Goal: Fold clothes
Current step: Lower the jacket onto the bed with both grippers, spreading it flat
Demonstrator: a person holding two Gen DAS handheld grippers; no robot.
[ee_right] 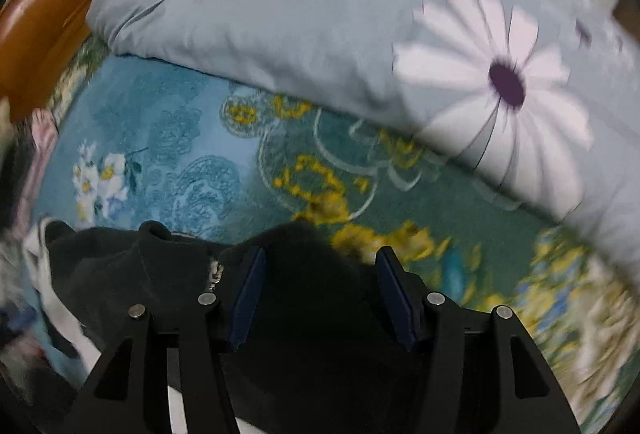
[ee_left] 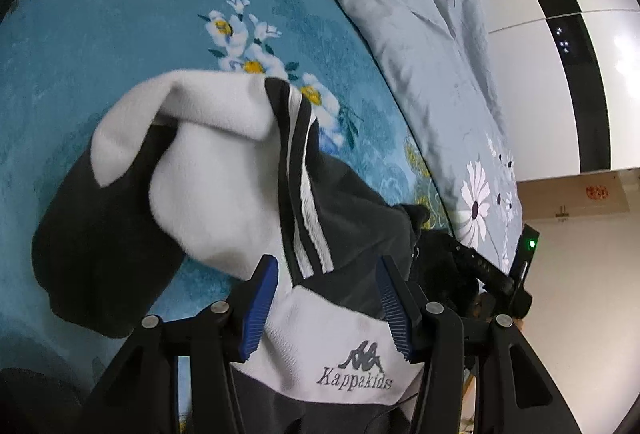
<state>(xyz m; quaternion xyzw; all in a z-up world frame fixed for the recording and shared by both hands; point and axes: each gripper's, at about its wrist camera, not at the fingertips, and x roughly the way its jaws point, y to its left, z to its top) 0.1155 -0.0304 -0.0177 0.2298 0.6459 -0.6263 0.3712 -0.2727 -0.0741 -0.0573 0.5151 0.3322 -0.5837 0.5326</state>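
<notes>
While the jacket [ee_left: 224,161] lies bunched on the blue blanket [ee_left: 120,33], stretching away from you, your left gripper [ee_left: 326,298] and right gripper [ee_right: 318,294] are both spread wide with cloth between the fingers, the right at the dark collar end.

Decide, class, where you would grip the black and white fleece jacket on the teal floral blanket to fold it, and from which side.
Probably the white hem panel with the logo on the black and white fleece jacket, approached from the near edge. It lies flat between the open left gripper fingers, while the turned-over sleeve farther off is bunched and bulky.
</notes>
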